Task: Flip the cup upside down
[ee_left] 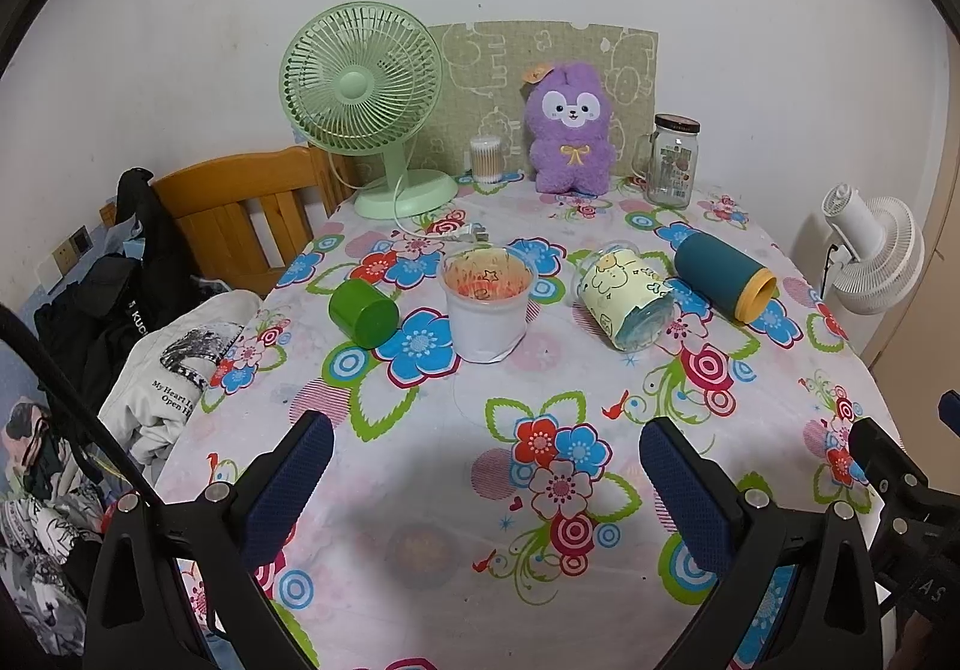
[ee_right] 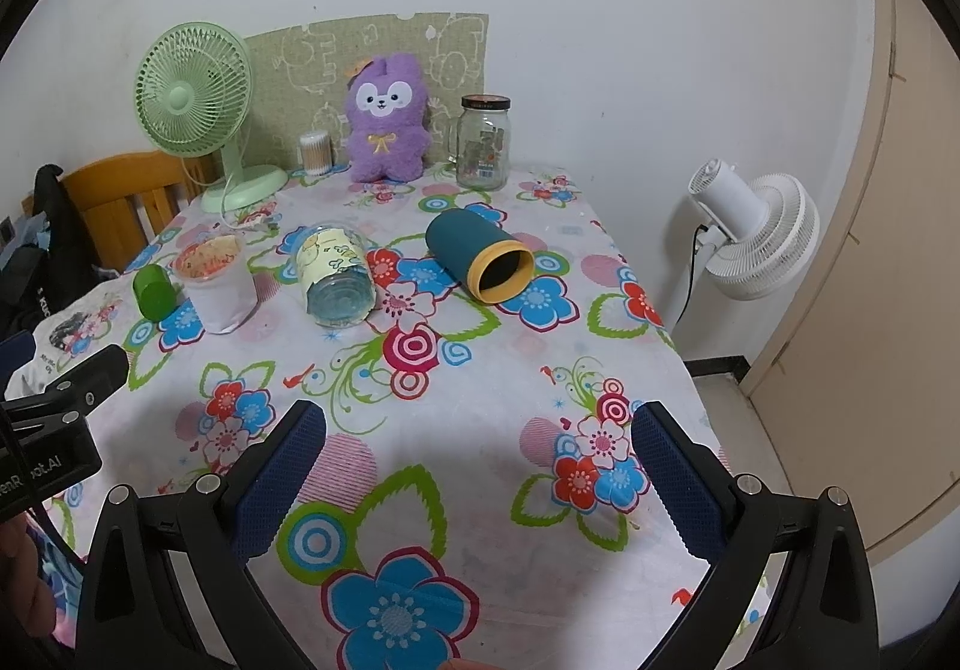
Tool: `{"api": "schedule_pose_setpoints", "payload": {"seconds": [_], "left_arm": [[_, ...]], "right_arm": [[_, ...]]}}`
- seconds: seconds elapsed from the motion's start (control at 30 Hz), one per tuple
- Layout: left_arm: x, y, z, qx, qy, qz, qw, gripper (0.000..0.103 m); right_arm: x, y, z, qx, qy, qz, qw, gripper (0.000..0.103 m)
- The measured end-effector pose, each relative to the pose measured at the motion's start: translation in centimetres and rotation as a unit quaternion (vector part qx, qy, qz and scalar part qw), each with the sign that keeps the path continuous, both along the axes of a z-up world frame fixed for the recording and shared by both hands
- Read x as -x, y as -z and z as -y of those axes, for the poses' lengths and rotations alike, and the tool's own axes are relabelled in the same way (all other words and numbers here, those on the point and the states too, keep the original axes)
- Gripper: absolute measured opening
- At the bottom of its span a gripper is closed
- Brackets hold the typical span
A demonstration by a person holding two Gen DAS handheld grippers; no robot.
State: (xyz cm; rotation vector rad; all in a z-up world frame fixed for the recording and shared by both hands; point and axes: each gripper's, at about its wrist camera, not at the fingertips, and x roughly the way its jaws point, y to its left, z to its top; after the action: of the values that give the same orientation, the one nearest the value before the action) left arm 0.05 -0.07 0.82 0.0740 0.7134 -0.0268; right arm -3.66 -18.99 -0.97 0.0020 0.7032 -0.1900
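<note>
**Grippers poised before upright cup**

The left gripper and right gripper hovered with jaws spread and empty over the floral tablecloth, apparently ahead of any grasp. At twelve o'clock from the left gripper stood the white cup, mouth up and not yet flipped, between a toppled green cup and a fallen yellow cup
</note>
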Motion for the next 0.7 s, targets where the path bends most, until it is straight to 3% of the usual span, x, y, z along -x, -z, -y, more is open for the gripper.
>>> {"api": "schedule_pose_setpoints", "payload": {"seconds": [0.7], "left_arm": [[-5.7, 0.7, 2.5, 0.009, 0.017, -0.022, 0.9996, 0.103]], "right_arm": [[-7.7, 0.9, 2.0, 0.013, -0.014, -0.03, 0.999, 0.103]]}}
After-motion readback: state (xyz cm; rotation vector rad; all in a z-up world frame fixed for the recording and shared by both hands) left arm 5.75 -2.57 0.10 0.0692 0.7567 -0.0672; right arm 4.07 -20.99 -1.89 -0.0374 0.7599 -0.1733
